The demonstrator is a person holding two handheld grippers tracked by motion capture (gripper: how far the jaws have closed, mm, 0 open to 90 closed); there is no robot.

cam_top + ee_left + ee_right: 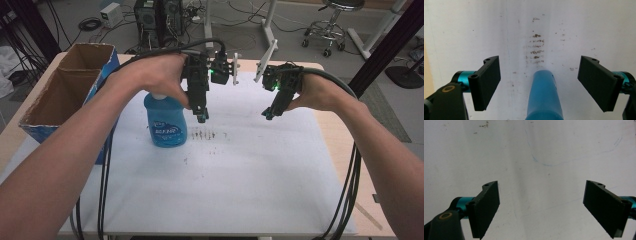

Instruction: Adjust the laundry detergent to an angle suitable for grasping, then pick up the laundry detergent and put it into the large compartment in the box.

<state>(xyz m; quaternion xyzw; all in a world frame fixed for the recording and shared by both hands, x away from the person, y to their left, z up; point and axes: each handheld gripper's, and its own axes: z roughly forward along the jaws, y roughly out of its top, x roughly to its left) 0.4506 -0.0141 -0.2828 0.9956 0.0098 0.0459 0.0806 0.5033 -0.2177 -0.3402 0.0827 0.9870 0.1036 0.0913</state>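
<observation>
A blue dish-soap bottle point(166, 122) with a printed label stands upright on the white table cover point(240, 175), left of centre. The person's left hand hangs over its top, and my left gripper point(202, 116) points down just to the bottle's right. In the left gripper view the blue bottle point(545, 97) rises from the bottom edge between the wide-apart jaws, with a gap on each side, so the left gripper point(540, 61) is open. My right gripper point(269, 114) hovers over bare cover further right. Its own view shows the right gripper point(541, 185) open with nothing between the jaws.
An open cardboard box point(65, 85) with blue sides stands at the table's left edge. Brown stains point(204, 134) mark the cover beside the bottle, and the same stains point(536, 47) lie ahead of the left jaws. Black cables trail down along both forearms.
</observation>
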